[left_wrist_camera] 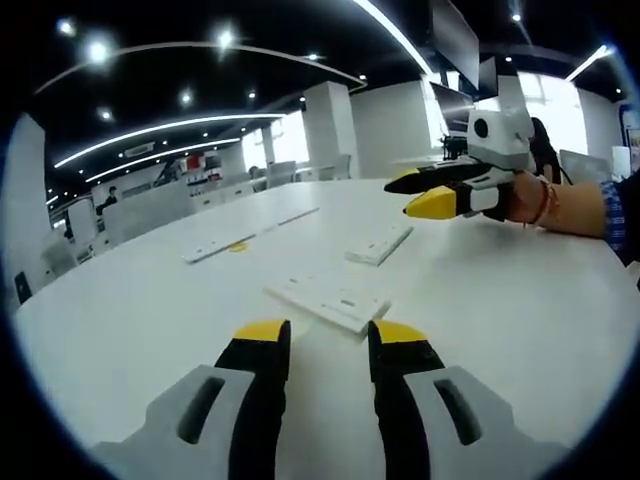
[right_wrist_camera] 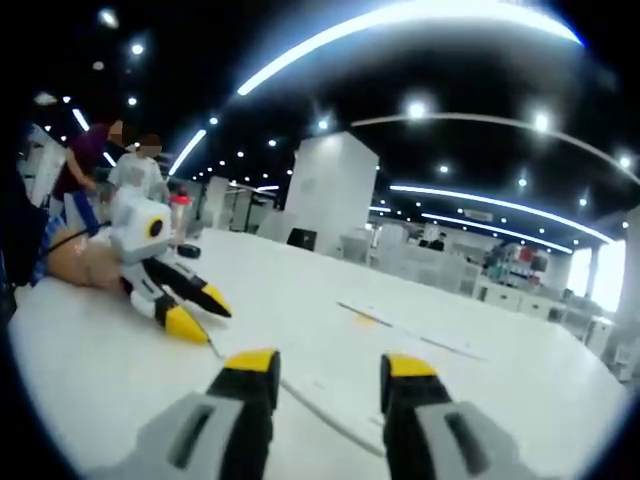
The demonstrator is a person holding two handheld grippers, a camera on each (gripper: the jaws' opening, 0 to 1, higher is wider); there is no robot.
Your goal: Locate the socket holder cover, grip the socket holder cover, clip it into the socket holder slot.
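Observation:
A flat white socket holder part [left_wrist_camera: 335,298] lies on the white table [left_wrist_camera: 520,310] just beyond my left gripper [left_wrist_camera: 330,334], which is open with nothing between its yellow tips. A second white piece [left_wrist_camera: 380,245] lies farther off. My right gripper [left_wrist_camera: 428,192] hovers above the table at the right, held by a hand [left_wrist_camera: 530,200]. In the right gripper view, my right gripper [right_wrist_camera: 330,365] stands open over a thin white flat piece [right_wrist_camera: 325,405]. The left gripper [right_wrist_camera: 200,312] comes in from the left, low over the table. I cannot tell which white piece is the cover.
A long white strip [left_wrist_camera: 215,245] with a small yellow mark [left_wrist_camera: 237,247] lies at the far left; the strip [right_wrist_camera: 400,332] also lies beyond the right jaws. Two people [right_wrist_camera: 110,160] stand at the table's far edge. Desks and pillars stand beyond.

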